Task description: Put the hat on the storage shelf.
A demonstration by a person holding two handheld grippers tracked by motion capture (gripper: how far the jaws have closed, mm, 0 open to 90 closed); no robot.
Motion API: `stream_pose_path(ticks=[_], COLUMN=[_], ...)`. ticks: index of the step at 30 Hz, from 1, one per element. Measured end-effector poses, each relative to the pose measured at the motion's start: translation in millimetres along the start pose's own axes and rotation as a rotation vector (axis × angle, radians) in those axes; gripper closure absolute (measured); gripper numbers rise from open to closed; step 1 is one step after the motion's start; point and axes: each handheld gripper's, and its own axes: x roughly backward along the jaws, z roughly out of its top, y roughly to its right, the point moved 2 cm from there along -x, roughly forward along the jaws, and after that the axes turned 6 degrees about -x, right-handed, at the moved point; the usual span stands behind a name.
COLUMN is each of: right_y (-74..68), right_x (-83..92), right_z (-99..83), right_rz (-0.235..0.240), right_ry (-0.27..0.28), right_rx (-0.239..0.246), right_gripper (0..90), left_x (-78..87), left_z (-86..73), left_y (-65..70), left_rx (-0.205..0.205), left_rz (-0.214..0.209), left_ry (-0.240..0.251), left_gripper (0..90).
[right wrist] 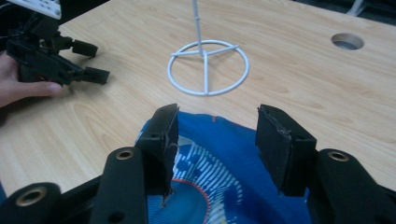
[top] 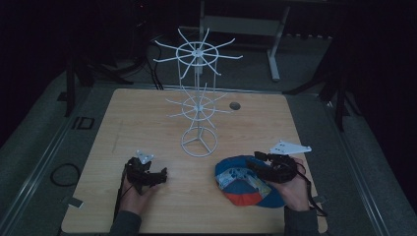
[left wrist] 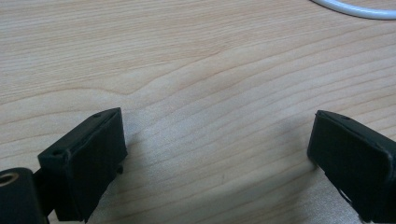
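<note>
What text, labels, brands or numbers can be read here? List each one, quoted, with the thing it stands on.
None can be read.
Blue fabric cap with the orange brim: a white striped print on its panel, too blurred to tell whether it holds letters.
White wire display stand: bare, no label.
Light wooden table: bare grain, no marking.
Right gripper and left gripper: plain black, no lettering visible.
</note>
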Motion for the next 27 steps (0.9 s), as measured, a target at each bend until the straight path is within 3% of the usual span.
stream_pose_path(ticks=[13, 19, 27], right_y=[6.7, 5.1, 7.7], right_x=[2.4, -3.3, -9.9], right_z=[8.8, 17.0, 23.3], right_rz=[-0.028, -0.035, -0.032], right_ry=[-0.053, -0.097, -0.137], right_rx=[0.04, 0.094, 0.11], right_gripper=[49.3, 49.2, 46.7], left_x=[-0.1, -0.1, 0.0], left_z=[0.2, 0.2, 0.3], left_y=[0.5, 0.8, 1.1], left_rx=[0.001, 0.001, 0.001], left_rz=[0.001, -0.001, -0.003], left_ry=[0.0, 0.0, -0.001], left_gripper=[4.8, 4.7, 4.8])
